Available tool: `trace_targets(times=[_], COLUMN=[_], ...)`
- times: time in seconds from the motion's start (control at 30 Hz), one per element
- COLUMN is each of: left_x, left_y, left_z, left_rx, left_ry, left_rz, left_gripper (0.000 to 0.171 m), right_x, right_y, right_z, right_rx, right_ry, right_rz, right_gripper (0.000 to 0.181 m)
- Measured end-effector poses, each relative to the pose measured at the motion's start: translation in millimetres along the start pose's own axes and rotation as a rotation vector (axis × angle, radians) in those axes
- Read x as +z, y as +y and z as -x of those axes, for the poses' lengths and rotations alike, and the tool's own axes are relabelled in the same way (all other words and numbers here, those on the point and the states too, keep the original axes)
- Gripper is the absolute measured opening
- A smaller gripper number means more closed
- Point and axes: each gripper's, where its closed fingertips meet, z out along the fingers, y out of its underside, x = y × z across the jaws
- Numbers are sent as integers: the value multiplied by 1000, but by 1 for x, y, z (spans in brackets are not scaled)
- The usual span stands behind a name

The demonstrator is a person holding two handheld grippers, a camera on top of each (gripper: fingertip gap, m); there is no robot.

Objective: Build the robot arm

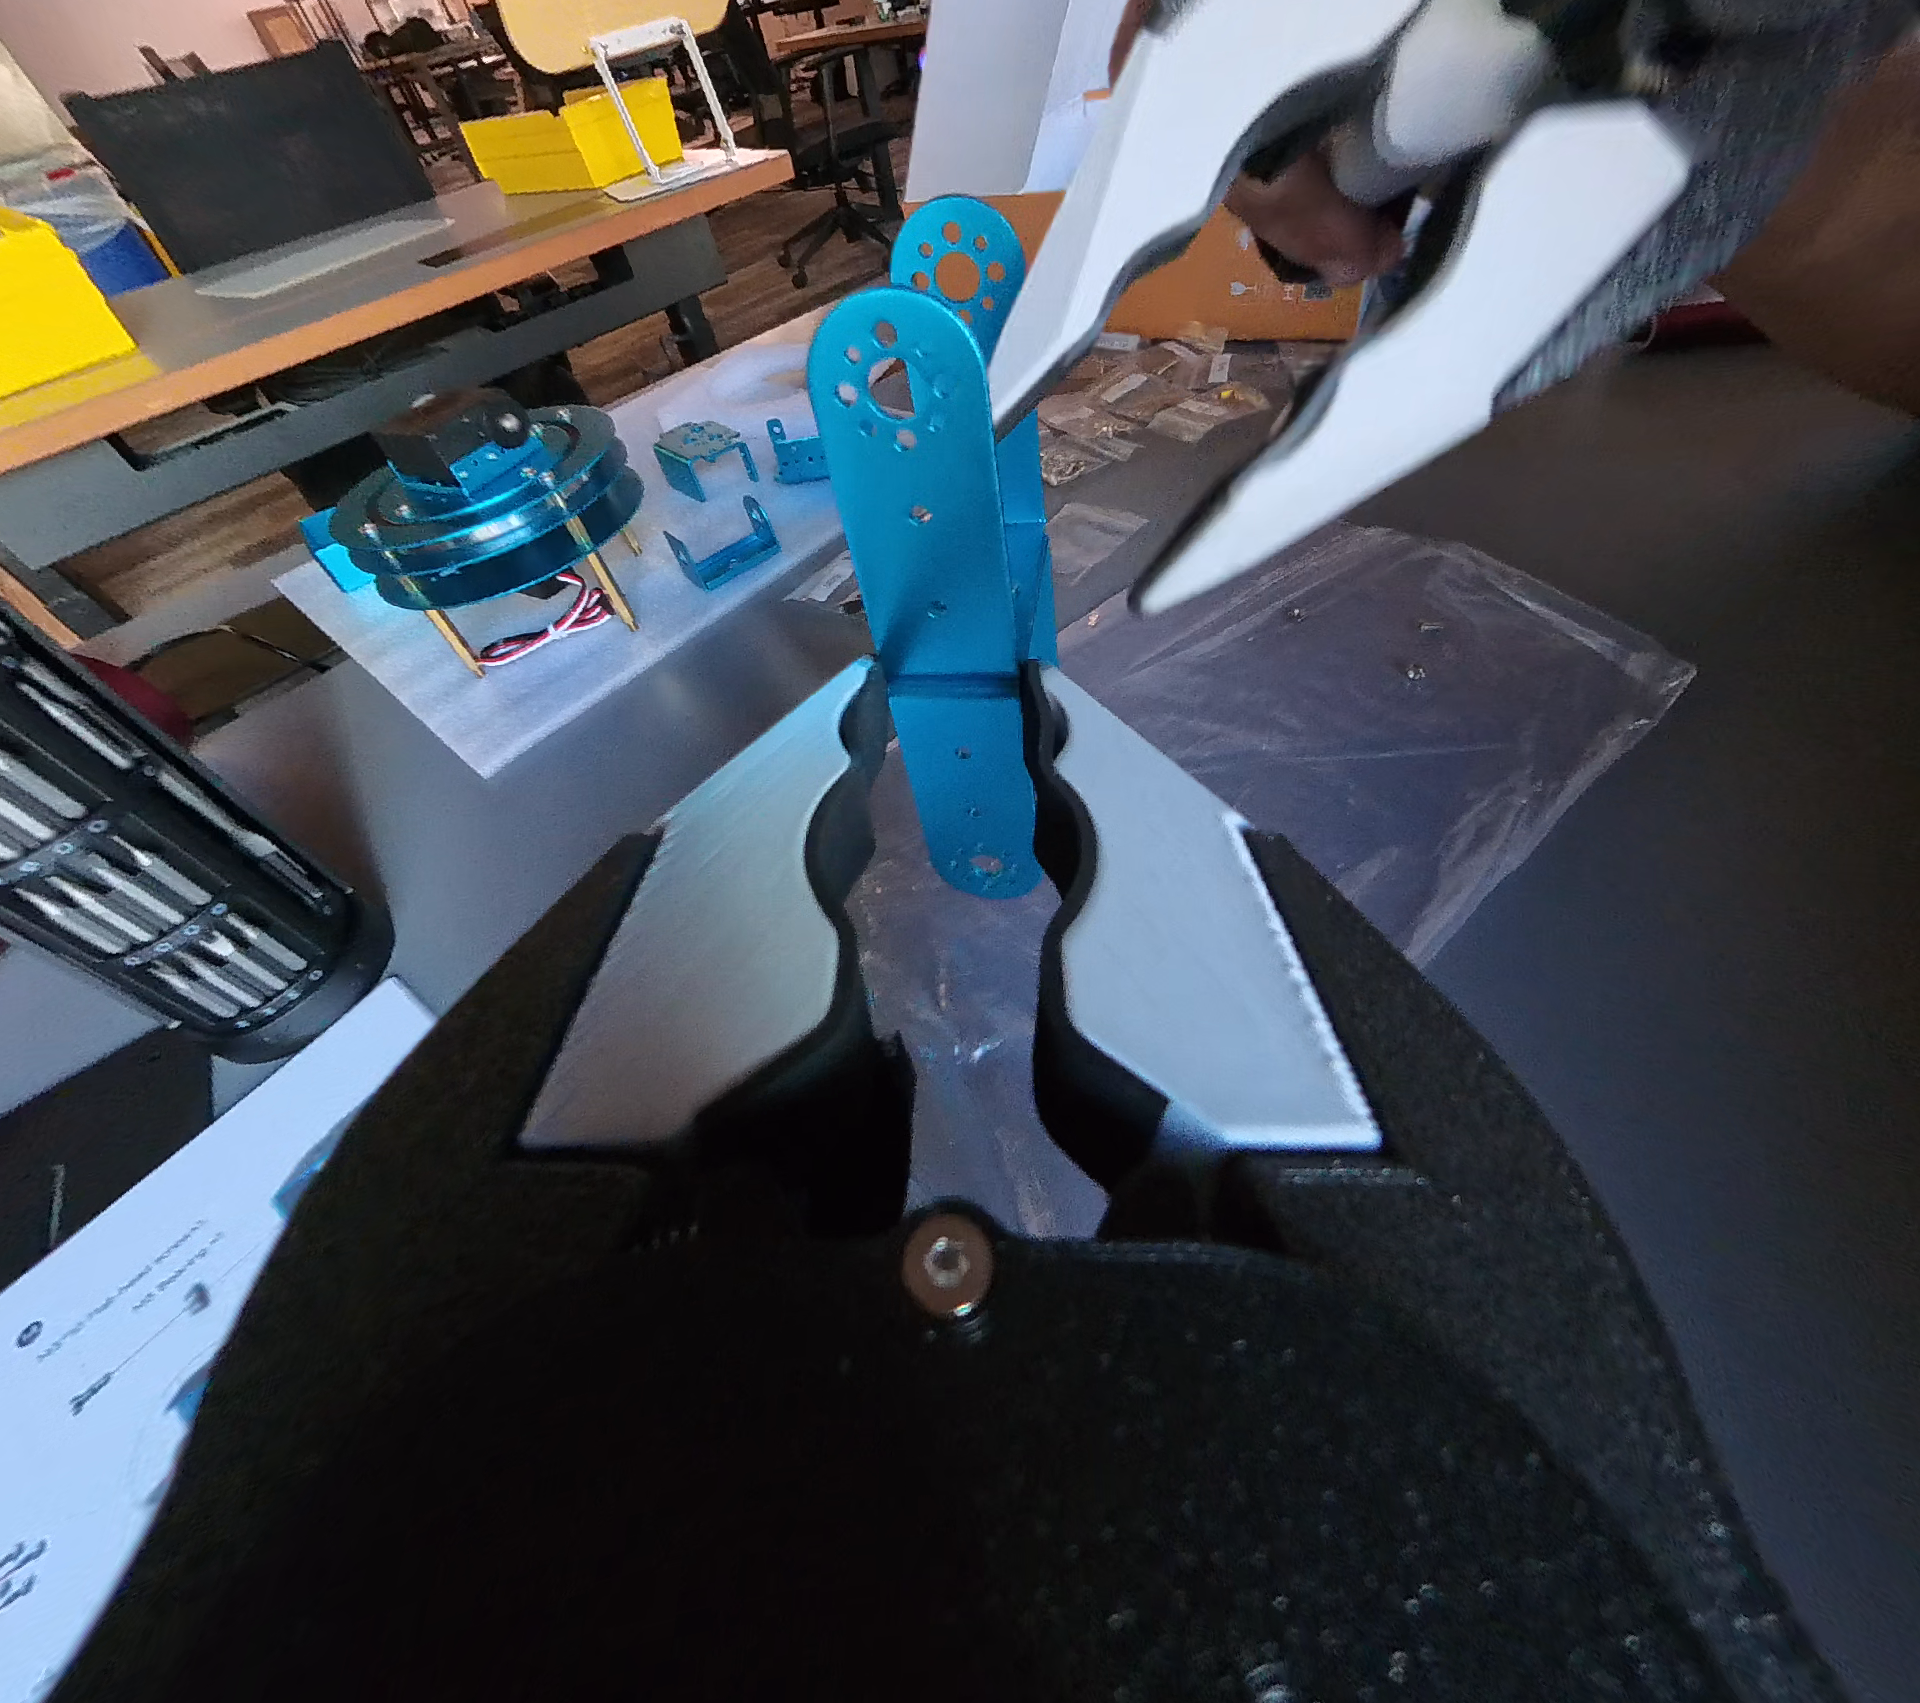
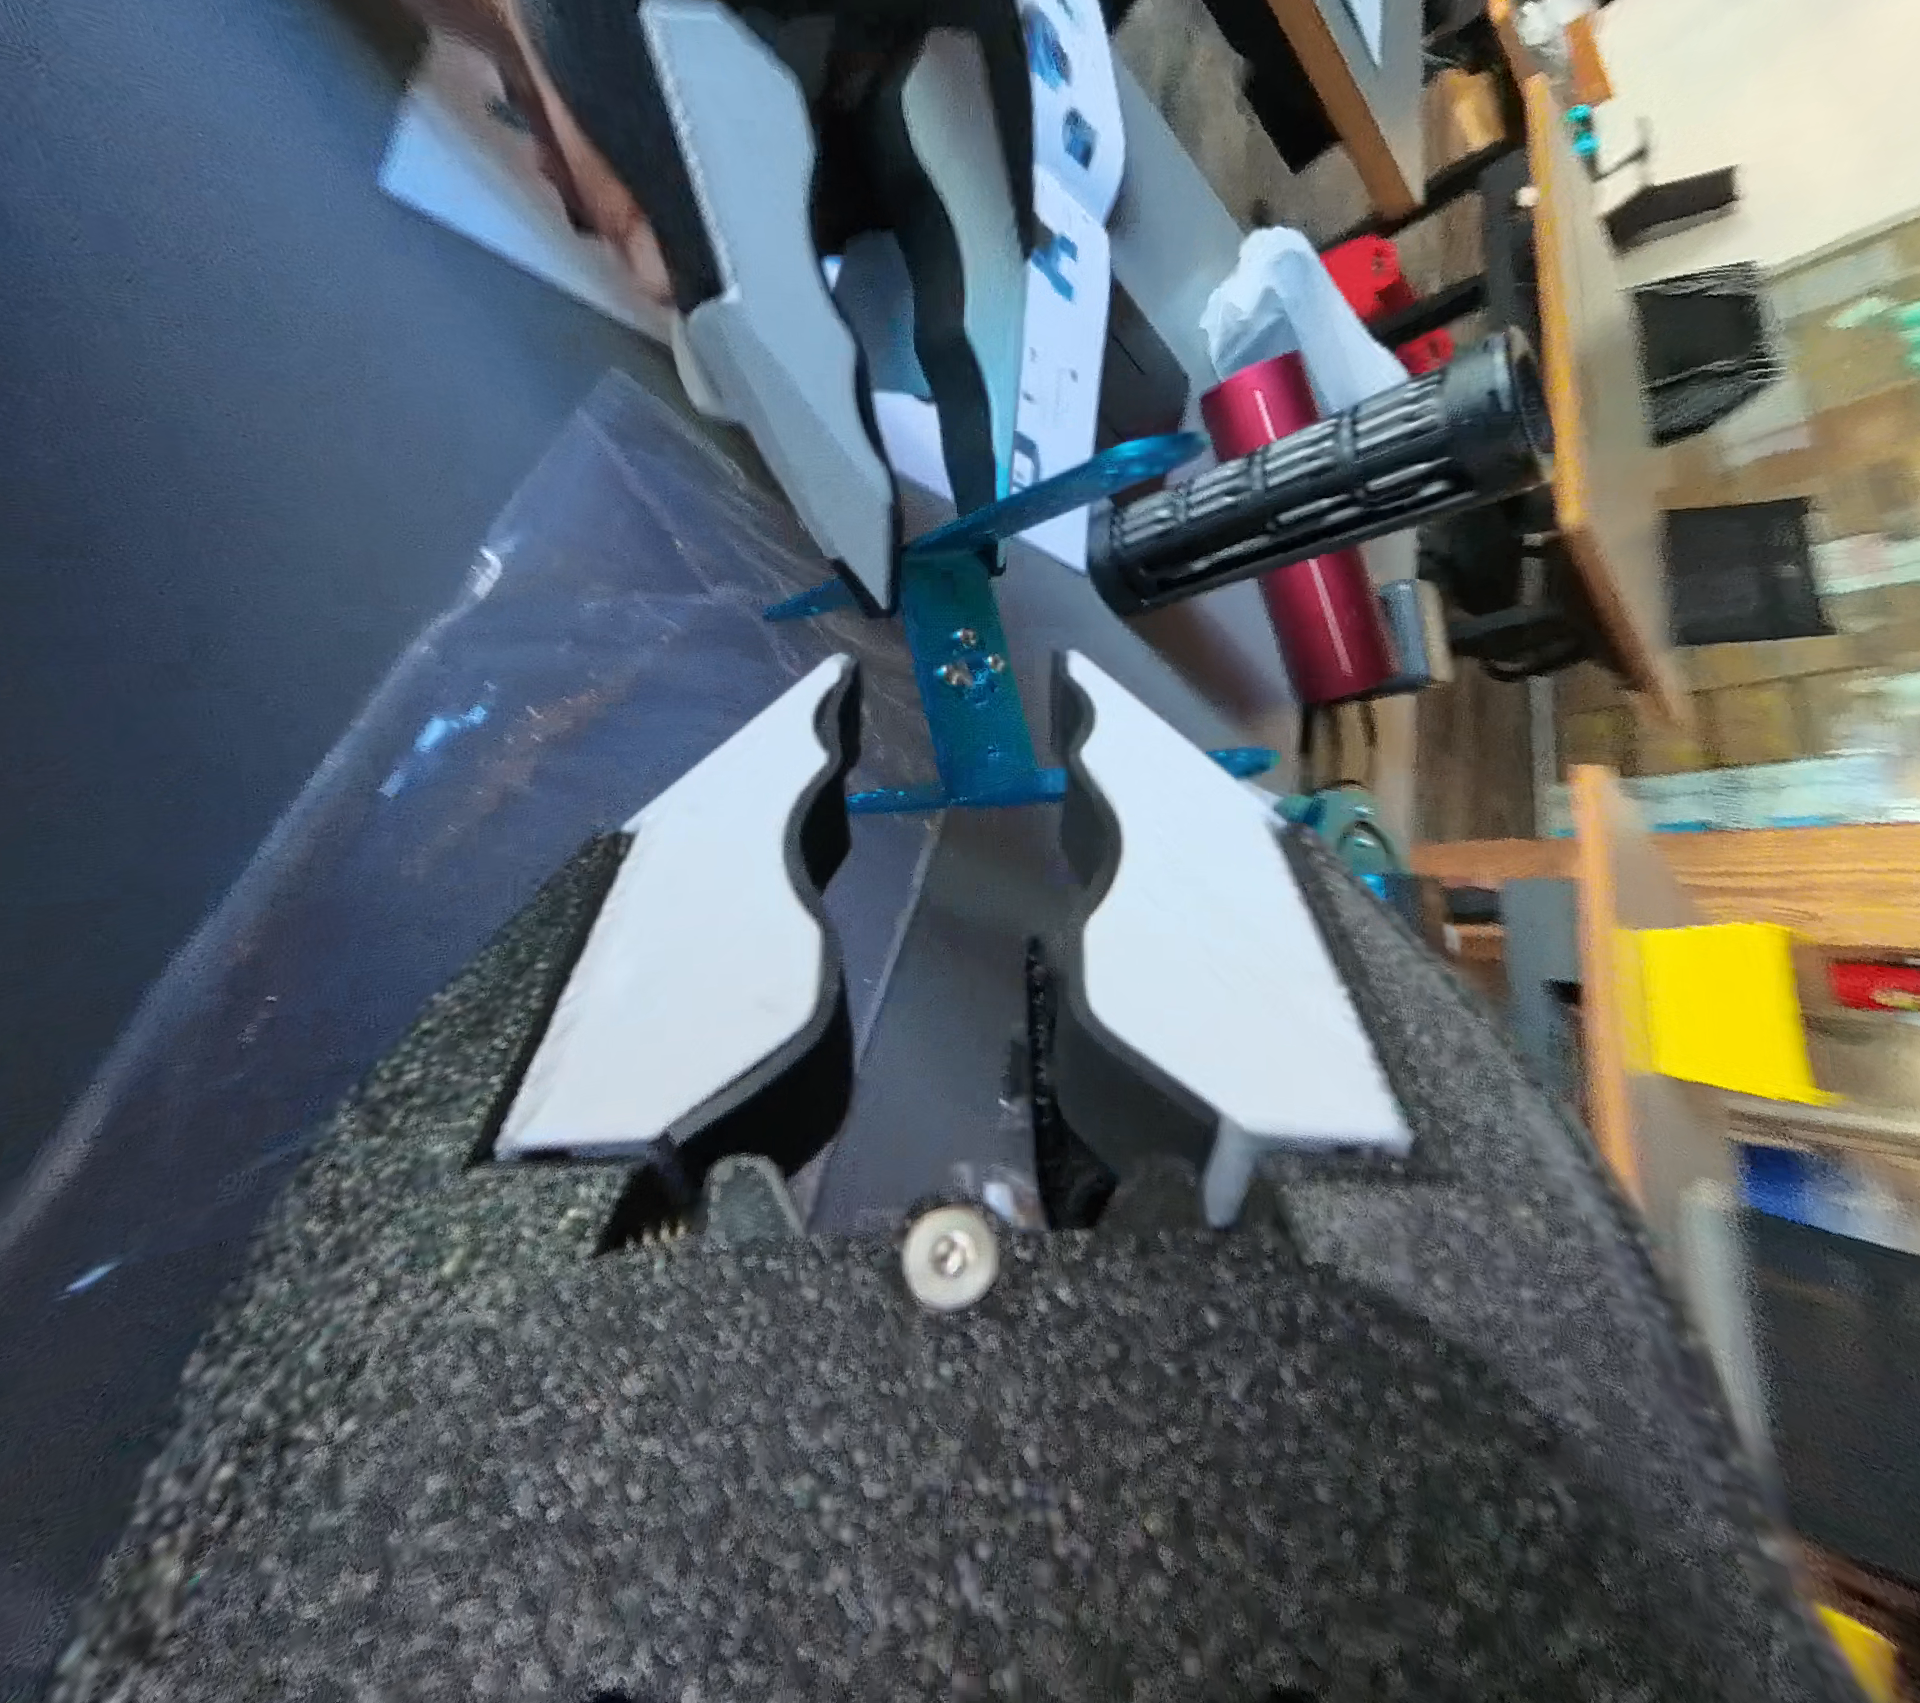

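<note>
I am pinching the blue bracket (image 1: 961,765) in my left hand-held gripper (image 1: 958,687), fingertips pressed on the two edges of its flat web, its long holed arms standing up above the counter (image 1: 582,832). My right hand-held gripper (image 2: 954,677) is spread, the bracket's screw-studded plate (image 2: 961,687) sitting in the gap between its fingers without touching either — seen from the left wrist view, it is hanging just beside the bracket's upper arm (image 1: 896,448).

As I judge it, doing this well means keeping the left grip square and steady, since the hold is only on thin metal edges and the part could pivot. The right fingers should be closing on flat faces, not on the screw heads — slowly, because the right view is blurred. The clear plastic sheet (image 1: 1382,718) with loose screws is lying below; the turntable base (image 1: 488,500) and small brackets (image 1: 717,552) are well apart on the foam.
</note>
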Motion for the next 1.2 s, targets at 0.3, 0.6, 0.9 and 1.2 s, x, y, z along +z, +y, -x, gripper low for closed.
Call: trace_targets(times=[0.3,0.6,0.9,1.2], left_x=[2,2,1,2], left_y=[-4,-4,-9,-13], left_z=[1,1,-1,0], left_rx=[-80,-98,-113,-311], left_ry=[21,33,43,97], left_rz=[27,14,-14,-26], left_gripper=[24,24,24,24], right_x=[22,21,-11,-12], right_y=[9,4,-12,46], right_z=[8,9,-7,-9], right_rx=[-219,-243,-126,473], right_ry=[169,177,215,26], right_rz=[65,55,-72,-188], right_gripper=[48,41,52,50])
